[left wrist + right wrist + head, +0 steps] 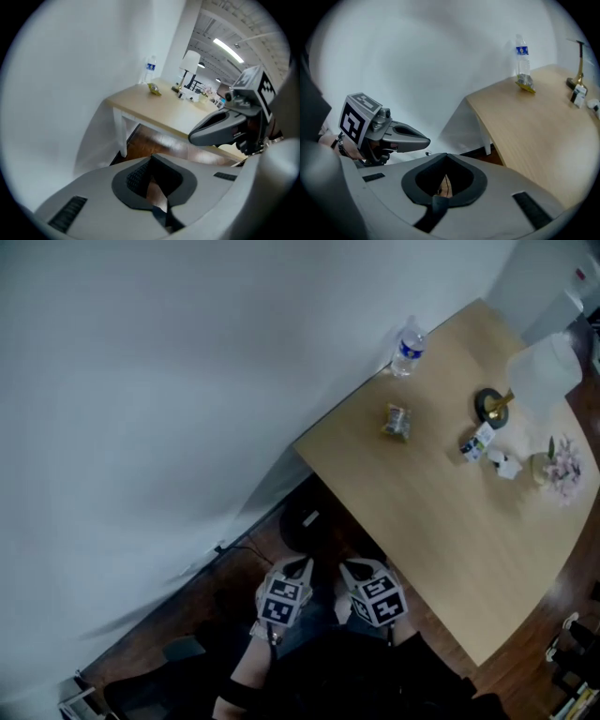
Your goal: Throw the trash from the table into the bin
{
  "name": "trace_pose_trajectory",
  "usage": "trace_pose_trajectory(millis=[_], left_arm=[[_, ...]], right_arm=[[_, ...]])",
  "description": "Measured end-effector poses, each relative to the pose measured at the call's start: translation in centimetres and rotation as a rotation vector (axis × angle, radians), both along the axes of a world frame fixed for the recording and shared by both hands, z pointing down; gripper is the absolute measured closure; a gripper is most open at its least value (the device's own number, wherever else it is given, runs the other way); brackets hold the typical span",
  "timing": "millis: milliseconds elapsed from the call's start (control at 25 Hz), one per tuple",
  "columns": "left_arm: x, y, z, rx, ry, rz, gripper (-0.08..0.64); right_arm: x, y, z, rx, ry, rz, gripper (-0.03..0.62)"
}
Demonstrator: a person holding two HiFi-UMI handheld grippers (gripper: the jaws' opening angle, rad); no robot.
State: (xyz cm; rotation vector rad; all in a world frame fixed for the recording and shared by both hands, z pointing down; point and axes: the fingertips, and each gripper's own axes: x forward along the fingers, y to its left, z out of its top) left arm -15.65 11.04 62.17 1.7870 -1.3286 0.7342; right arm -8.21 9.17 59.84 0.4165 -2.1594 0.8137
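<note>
Judging by the left gripper (298, 568) and right gripper (361, 570), closed empty just off the table (441, 521), the first pickup is pending: jaws must be opened and the crumpled wrapper (397, 421) on the table reached.

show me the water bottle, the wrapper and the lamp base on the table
water bottle (407, 349): head view, on its label
wrapper (397, 421): head view, its middle
lamp base (484, 409): head view, dark round foot
</note>
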Motion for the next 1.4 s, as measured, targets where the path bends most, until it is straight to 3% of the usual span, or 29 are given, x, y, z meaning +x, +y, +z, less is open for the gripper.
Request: trace_pose_trajectory(millis=[320, 680, 920, 1120, 1280, 1400], left_arm=[[6.6, -3.3, -4.5, 0.041, -0.013, 0.161, 0.560], [10.5, -9.3, -6.4, 0.077, -0.081, 0.297, 0.560], [13.0, -13.0, -6.9, 0.060, -0.096, 0.342, 0.560], [13.4, -18.0, -5.9, 0.056, -0.130, 0.314, 0.558], [13.9, -23.2, -5.9, 0.065, -0.122, 0.294, 0.450], [13.5, -27.0, -5.2, 0.069, -0.145, 0.269, 0.283]], right_arm=[[4.2, -3.9, -3.4, 0.056, -0.016, 0.098, 0.584], [9.4, -9.5, -5.4, 0.114, -0.066, 0.250, 0.584], [12.6, -12.3, -5.6, 0.106, -0.077, 0.320, 0.584], [14.6, -14.7, -4.9, 0.085, -0.075, 0.362, 0.584], [15.7, -16.3, -3.8, 0.072, -0.075, 0.381, 0.584], [16.0, -17.2, -3.7, 0.053, -0.078, 0.385, 0.584]])
